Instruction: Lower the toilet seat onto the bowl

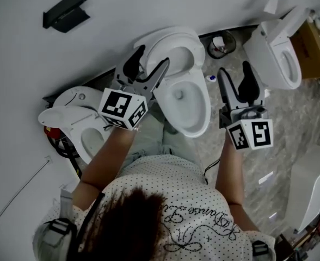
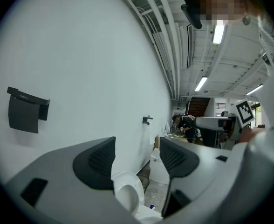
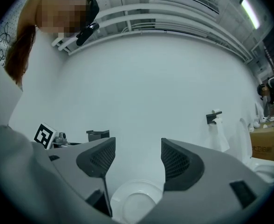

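The middle white toilet has its bowl uncovered, and its seat stands raised against the wall. My left gripper is open, its jaws just left of the raised seat and over its left edge, holding nothing. My right gripper is open too, and hangs right of the bowl over the floor. In the left gripper view the open gripper frames the raised seat below it. The right gripper view shows the open gripper with the seat low between its jaws.
Another toilet stands at the left and a third at the right. A small bin sits by the wall and a cardboard box at far right. A black holder hangs on the wall.
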{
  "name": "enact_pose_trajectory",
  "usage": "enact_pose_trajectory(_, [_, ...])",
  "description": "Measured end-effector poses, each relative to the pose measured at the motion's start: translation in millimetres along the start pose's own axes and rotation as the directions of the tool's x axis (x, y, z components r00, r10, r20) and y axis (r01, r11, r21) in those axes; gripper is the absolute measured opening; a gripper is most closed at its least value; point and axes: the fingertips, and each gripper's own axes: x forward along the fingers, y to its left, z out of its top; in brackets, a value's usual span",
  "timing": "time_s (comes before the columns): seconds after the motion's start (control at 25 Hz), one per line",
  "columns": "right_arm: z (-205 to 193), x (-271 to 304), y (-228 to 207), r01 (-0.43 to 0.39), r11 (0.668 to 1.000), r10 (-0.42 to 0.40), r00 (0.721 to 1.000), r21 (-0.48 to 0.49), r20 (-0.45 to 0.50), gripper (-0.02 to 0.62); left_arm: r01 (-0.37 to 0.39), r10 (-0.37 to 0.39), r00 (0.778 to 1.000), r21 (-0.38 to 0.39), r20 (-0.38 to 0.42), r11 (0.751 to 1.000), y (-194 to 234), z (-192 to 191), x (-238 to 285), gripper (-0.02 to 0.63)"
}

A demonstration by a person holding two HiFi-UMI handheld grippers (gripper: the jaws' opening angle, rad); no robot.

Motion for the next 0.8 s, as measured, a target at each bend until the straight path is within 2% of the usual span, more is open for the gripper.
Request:
enact_pose_trajectory(0.2, [-18,35,-7,-0.007,1.0,0.008,0.999,0.03,-0.047,0.311,-0.013,0.013,1.0,-0.015,-0.02,1.0,31,-9,17,0.281])
enact_pose_trajectory(0.44, [-40,99,-5,-0.03,0.999,0.032,0.992,0.019,-0.124,0.288,0.027,-0.027,0.999,-0.019,-0.016,0.999,69,-14,48,0.281])
enact_pose_trajectory(0.6, [-79,151,-8,-0.033,0.999,0.035,0.975,0.011,-0.218,0.283,0.059,-0.06,0.997,-0.035,-0.049,0.998,100,-27,67,0.284])
enact_pose_trajectory(0.8, [-134,198,-19,-0.003,0.999,0.014,0.947,0.035,-0.321,0.235,0.067,-0.07,0.995,-0.05,-0.07,0.997,135,-39,81,0.284])
